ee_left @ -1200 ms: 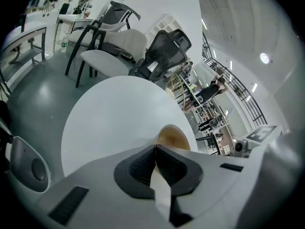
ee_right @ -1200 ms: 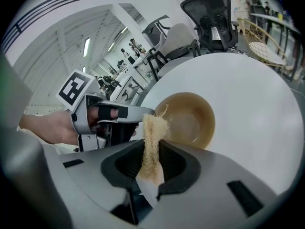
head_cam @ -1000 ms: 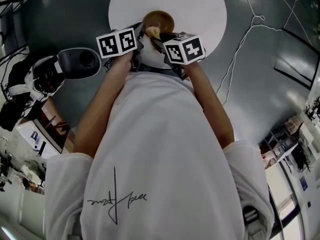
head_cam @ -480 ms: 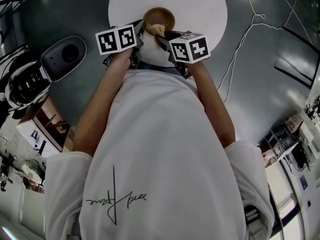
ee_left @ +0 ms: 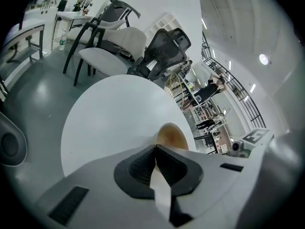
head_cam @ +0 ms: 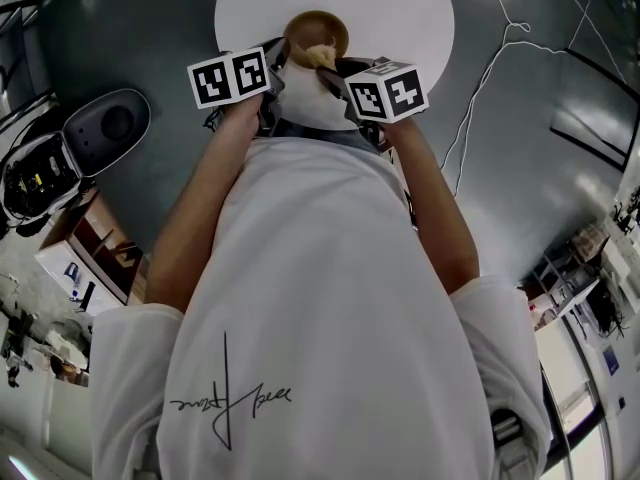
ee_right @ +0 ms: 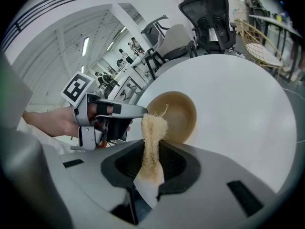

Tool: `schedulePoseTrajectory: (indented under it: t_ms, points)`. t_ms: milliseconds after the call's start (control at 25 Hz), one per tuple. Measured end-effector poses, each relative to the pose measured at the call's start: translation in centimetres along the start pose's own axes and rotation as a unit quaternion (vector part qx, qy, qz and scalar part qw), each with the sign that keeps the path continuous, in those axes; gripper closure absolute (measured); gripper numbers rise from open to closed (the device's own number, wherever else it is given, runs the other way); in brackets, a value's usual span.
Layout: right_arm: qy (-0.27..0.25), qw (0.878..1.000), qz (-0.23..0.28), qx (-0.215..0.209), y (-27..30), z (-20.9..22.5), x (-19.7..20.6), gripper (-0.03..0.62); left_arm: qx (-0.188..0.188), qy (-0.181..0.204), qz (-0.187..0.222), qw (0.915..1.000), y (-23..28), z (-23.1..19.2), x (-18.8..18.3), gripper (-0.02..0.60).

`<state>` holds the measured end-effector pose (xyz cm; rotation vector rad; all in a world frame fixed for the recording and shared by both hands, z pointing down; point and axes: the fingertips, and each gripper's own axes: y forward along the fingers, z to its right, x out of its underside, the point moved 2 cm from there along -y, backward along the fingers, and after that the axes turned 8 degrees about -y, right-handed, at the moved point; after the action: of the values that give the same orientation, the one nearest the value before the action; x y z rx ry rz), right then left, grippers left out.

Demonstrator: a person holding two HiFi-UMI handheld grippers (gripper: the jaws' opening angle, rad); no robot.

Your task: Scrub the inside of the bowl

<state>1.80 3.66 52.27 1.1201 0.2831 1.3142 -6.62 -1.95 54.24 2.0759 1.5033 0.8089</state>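
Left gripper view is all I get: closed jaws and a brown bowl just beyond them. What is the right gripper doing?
Observer: The right gripper is shut on a tan fibrous scrubber.
Operator: Where is its tip?
Observer: The head view shows it over the near side of the bowl.
Operator: And my left gripper?
Observer: The right gripper view shows the left gripper with its tips at the bowl's rim.

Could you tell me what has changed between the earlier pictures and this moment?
The right gripper slid the loofah sponge a little rightward along the near side of the bowl. Nothing was taken or let go. The left gripper stayed shut on the bowl's rim, and the bowl stayed put on the white table.
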Motion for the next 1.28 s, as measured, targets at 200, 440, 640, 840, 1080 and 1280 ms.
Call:
schedulePoseTrajectory:
  t_ms: [200,440,640,840,1080,1280]
  points:
    - [-0.008,1.0,-0.007,0.003,-0.7,1.2,0.5,0.493,0.001,0.008,-0.005,1.0,0.6,0.4,0.2,0.569]
    - [-0.026,1.0,-0.017,0.005,-0.4,0.6,0.1,0.493,0.004,0.006,-0.005,1.0,-0.4,-0.5,0.2,0.569]
    - [-0.036,0.999,-0.023,0.009,-0.7,0.8,0.1,0.493,0.005,0.014,-0.005,0.9999,-0.6,-0.4,0.2,0.569]
    - [-0.04,0.999,-0.026,0.011,-0.9,1.0,0.0,0.493,0.004,0.017,-0.005,0.9998,-0.8,-0.4,0.1,0.569]
    - [-0.051,0.998,-0.032,0.017,-1.2,1.4,-0.4,0.493,0.006,0.03,-0.01,0.9995,-1.0,-0.2,0.1,0.569]
    - [-0.057,0.998,-0.035,0.02,-1.1,1.7,-0.7,0.493,0.007,0.031,-0.012,0.9994,-1.1,-0.5,-0.1,0.569]
